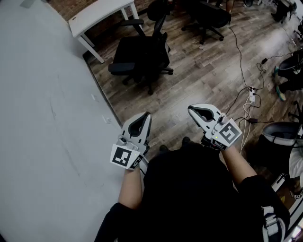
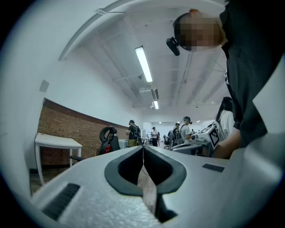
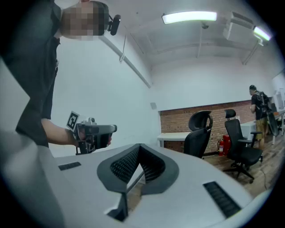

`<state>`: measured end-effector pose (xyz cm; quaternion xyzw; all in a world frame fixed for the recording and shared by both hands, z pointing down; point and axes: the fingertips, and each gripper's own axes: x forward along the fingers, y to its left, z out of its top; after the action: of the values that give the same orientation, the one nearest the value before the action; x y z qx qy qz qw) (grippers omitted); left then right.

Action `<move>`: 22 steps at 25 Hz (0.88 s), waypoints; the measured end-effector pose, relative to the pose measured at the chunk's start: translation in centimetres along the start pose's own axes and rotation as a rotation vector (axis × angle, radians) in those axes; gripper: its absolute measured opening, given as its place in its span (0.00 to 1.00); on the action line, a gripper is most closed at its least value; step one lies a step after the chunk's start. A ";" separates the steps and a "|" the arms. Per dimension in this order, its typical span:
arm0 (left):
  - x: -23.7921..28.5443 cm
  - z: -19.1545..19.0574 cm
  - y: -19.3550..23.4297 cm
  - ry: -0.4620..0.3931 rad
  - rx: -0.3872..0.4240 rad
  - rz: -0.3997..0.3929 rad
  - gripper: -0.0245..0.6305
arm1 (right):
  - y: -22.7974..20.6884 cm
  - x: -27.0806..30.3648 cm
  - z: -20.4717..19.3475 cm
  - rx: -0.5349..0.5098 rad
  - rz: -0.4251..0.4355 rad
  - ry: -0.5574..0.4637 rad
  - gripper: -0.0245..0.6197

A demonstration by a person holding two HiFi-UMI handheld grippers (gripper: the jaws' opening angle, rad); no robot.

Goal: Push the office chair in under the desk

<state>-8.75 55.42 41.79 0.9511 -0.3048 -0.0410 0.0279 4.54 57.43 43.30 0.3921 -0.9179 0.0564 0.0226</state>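
Two grippers sit level in front of me, the left gripper and the right gripper, both of smooth grey-white plastic with dark ribbed pads. Each has its jaws pressed together with nothing between them. Each carries a cube with a black-and-white square marker; these are patterns only, and I find no readable writing anywhere.

The office chair is black, with a padded seat, a curved headrest, armrests and a star base on castors. It stands far ahead on the floor of brown wood planks, just beside the right end of the desk, out from under its top and well apart from both grippers. The desk is white with a flat top and slanted legs, and the picture's far edge cuts it off. A plain pale wall fills the left, with red brick behind the desk.

Thin cables trail to a white power strip on the right. My dark shirt hides the near floor, and the chair's seat covers part of its base.
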 end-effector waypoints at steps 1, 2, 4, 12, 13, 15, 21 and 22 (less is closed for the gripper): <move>1.0 -0.2 0.0 0.005 0.001 -0.003 0.06 | -1.2 -0.2 -0.5 -0.010 -0.009 0.016 0.05; 1.9 -0.5 -0.1 0.009 0.002 -0.006 0.06 | -2.2 -0.3 -0.9 -0.018 -0.017 0.026 0.05; 3.1 -0.9 -0.7 0.015 0.002 -0.014 0.06 | -3.4 -0.8 -1.3 -0.022 -0.028 0.026 0.05; 3.8 -1.3 -2.1 0.041 0.010 -0.020 0.06 | -4.2 -1.9 -2.0 -0.030 -0.010 0.024 0.05; 4.0 -1.2 -2.3 0.048 0.009 -0.024 0.06 | -4.3 -2.1 -1.8 -0.030 -0.003 0.019 0.05; 4.6 -1.4 -2.7 0.068 -0.001 -0.033 0.06 | -4.5 -2.7 -1.4 -0.036 0.009 -0.001 0.05; 8.0 -0.9 -5.2 0.054 0.002 -0.089 0.06 | -6.2 -5.5 -0.6 -0.048 -0.002 -0.012 0.05; 8.7 -0.8 -5.6 0.057 0.001 -0.100 0.06 | -7.0 -6.1 -0.8 -0.045 -0.021 0.003 0.05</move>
<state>1.65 54.94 41.65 0.9660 -0.2558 -0.0152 0.0342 13.80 57.15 44.14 0.4012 -0.9147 0.0361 0.0336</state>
